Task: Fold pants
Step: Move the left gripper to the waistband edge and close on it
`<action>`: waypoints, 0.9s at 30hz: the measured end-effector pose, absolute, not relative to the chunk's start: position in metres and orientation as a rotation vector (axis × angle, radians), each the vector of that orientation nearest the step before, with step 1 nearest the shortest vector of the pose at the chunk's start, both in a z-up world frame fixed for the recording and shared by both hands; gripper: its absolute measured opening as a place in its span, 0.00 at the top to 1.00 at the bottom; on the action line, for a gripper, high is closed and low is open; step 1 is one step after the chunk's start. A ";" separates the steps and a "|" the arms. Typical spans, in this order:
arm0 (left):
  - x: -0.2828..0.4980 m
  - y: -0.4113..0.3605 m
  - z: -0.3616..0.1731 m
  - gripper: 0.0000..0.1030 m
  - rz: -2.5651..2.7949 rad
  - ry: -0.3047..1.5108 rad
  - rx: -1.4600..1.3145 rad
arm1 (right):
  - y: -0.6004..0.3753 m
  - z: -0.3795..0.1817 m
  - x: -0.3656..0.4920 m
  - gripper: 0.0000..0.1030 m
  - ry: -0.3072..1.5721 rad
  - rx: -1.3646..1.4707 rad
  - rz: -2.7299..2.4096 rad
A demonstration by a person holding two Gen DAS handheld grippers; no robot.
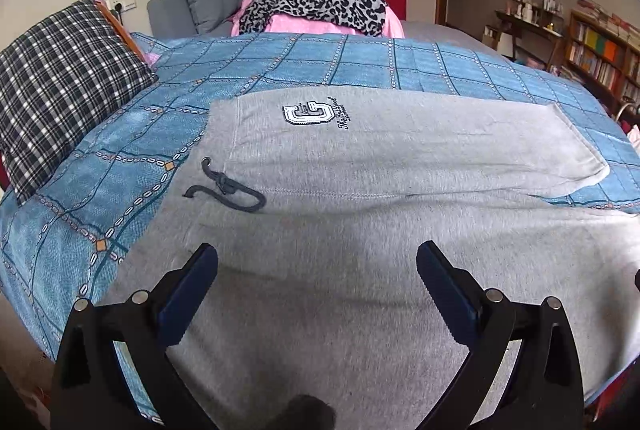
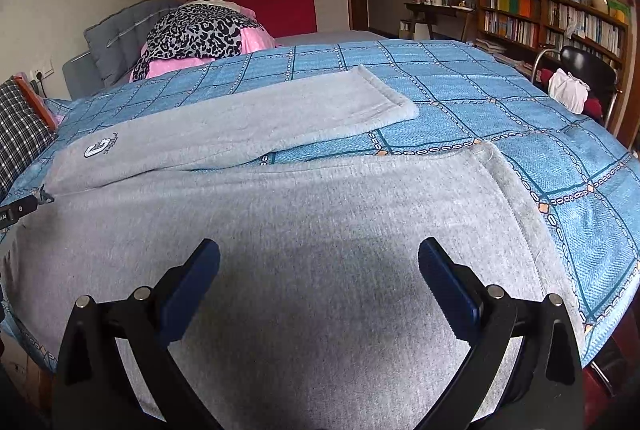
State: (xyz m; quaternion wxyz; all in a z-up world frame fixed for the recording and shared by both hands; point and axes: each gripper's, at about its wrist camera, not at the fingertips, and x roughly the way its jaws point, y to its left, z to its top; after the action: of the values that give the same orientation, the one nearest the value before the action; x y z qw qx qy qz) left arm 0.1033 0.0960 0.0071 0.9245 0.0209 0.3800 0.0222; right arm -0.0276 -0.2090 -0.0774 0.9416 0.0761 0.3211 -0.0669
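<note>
Grey sweat pants (image 1: 360, 230) lie spread flat on a blue patterned bedspread (image 1: 120, 157). The waistband with a dark drawstring (image 1: 224, 185) and a logo patch (image 1: 308, 114) is at the left. The two legs run to the right, spread apart, with the far leg's cuff (image 2: 384, 97) and the near leg's cuff (image 2: 512, 197) in the right wrist view. My left gripper (image 1: 318, 258) is open and empty above the waist part of the near side. My right gripper (image 2: 319, 254) is open and empty above the near leg (image 2: 320, 209).
A plaid pillow (image 1: 60, 77) lies at the left bed edge. A pile of leopard-print and pink cloth (image 1: 316, 1) sits at the far side. A bookshelf (image 2: 560, 25) and a black chair (image 2: 588, 69) stand at the right.
</note>
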 end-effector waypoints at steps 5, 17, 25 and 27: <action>0.135 0.126 0.017 0.05 0.096 0.806 0.070 | -0.216 -0.070 -0.020 0.03 0.642 0.154 -0.150; 0.230 0.203 0.015 0.05 0.156 0.906 0.023 | -0.206 -0.069 0.011 0.03 0.675 0.119 -0.110; 0.305 0.241 -0.007 0.05 0.143 0.986 -0.080 | -0.202 -0.071 0.029 0.03 0.699 0.091 -0.108; 0.319 0.244 -0.009 0.05 0.131 0.989 -0.093 | -0.202 -0.072 0.034 0.03 0.706 0.085 -0.109</action>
State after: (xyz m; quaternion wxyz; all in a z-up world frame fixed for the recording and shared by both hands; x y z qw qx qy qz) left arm 0.3192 0.2441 -0.0092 0.8772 -0.0445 0.4740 0.0626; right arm 0.0345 -0.2024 -0.0717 0.9359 0.0414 0.3457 -0.0534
